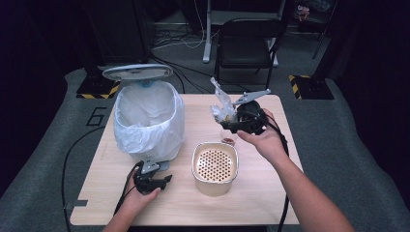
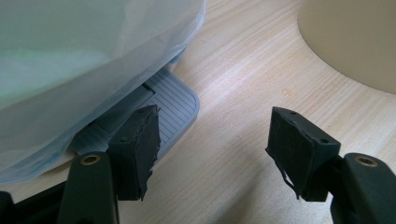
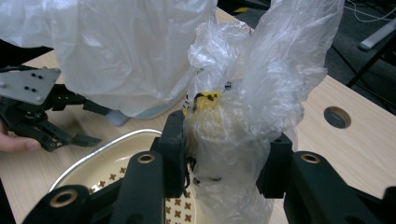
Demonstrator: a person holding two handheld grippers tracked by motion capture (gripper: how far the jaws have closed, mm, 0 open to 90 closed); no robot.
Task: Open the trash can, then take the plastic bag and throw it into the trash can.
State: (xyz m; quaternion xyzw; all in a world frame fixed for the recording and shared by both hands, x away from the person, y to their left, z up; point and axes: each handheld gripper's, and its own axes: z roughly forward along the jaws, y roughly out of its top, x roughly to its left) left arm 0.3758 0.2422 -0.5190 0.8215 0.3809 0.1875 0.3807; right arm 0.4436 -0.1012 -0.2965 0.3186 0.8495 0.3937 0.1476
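Right gripper (image 1: 232, 120), raised above the table at about 1 o'clock from the strainer basket (image 1: 215, 166), pinches a crumpled clear plastic bag (image 1: 221, 107) with something yellowish inside; in the right gripper view both jaws press into the bag (image 3: 233, 140) from either side. Left gripper (image 1: 162, 180) rests low at the table's near edge, at roughly 6 o'clock from the trash bin (image 1: 149, 121), its jaws spread with nothing between them, and its left pad (image 2: 140, 140) sits on the bin's grey foot pedal (image 2: 175, 100).

Judging by how things lie, the work is about half done: the bag is picked up and clear of the table, and the bin's lid (image 1: 137, 71) stands open over its white liner. What seems left is carrying the bag across to 9 o'clock, over the bin's mouth, and letting go.

Room looks fair. The path from the bag to the bin crosses bare wooden table (image 1: 261, 203), with the basket below and nearer the person, and a small cup (image 1: 227, 140) just under the right hand. The raised lid at the bin's far side is the edge to mind; the bag's loose upper tail could brush it or catch the liner's rim.
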